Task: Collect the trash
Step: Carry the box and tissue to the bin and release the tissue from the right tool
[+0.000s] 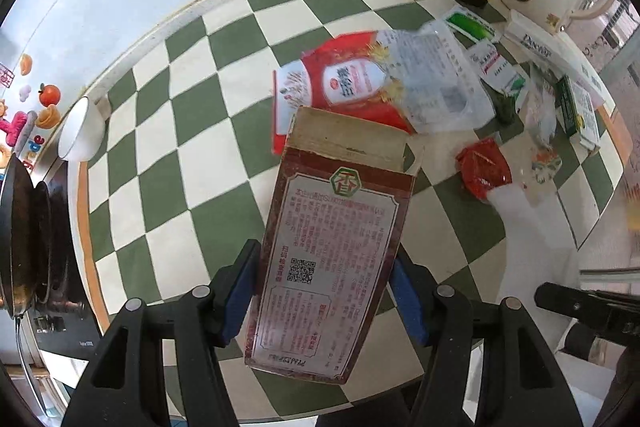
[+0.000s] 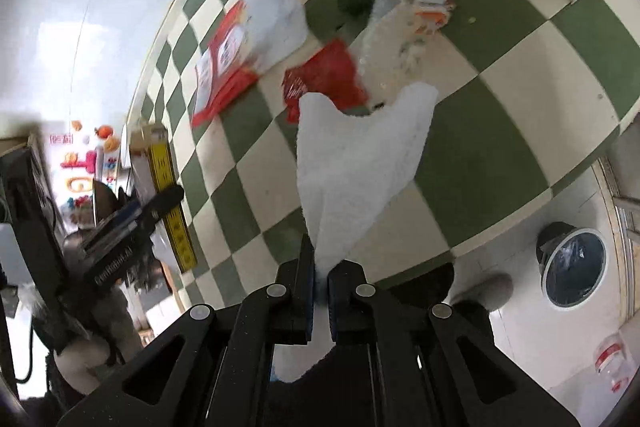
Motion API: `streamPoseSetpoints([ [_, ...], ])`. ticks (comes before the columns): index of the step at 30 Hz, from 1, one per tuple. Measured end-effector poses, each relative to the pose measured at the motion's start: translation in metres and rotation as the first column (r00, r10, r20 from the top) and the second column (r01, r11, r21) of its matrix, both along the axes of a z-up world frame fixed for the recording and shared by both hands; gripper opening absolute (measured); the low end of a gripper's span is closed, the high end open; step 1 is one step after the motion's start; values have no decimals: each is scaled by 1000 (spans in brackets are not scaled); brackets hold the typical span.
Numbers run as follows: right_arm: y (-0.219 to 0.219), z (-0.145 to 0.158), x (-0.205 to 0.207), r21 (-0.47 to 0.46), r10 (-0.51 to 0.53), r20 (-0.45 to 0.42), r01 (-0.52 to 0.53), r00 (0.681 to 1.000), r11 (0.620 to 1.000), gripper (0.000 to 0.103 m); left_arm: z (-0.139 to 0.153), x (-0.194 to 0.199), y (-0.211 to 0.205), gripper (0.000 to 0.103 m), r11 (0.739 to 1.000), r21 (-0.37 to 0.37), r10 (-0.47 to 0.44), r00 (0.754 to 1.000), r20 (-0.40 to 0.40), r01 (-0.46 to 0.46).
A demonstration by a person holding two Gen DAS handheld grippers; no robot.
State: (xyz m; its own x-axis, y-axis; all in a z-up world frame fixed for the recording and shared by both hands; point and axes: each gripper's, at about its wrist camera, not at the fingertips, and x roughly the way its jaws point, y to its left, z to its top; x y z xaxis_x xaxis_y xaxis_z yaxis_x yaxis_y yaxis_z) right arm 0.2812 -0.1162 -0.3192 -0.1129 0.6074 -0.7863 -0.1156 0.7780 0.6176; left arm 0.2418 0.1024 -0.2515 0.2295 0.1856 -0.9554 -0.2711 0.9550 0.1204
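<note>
Presently: carton (image 1: pixel 328 259) pinched in left gripper (image 1: pixel 326 291), lifted clear of table (image 1: pixel 192 131). Tissue (image 2: pixel 356 167) pinched in right gripper (image 2: pixel 318 279); likely bound for bin (image 2: pixel 572 267).

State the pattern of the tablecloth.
Green-and-cream checkered tablecloth; clearest in the left wrist view.

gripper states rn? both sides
Left gripper: closed on the brown carton.
Right gripper: closed on the white cloth.

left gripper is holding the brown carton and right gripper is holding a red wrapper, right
Not quite. The left gripper does hold the brown carton, but the right gripper is shut on a white cloth, as the right wrist view shows. The red wrapper lies on the table.
</note>
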Motion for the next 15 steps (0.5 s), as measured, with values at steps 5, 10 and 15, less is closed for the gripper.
streamPoseSetpoints([
  [5,-4,41,8,139,-87,105,72,991,988,7,25,2,5,59,1000,12,8,999,49,-9],
  [10,-45,90,4,77,-168,268,152,949,985,6,57,10,-25,59,998,13,-70,990,119,69],
  [15,-132,98,-18,56,-351,306,351,885,935,6,78,24,-115,59,963,-14,-263,952,159,268],
])
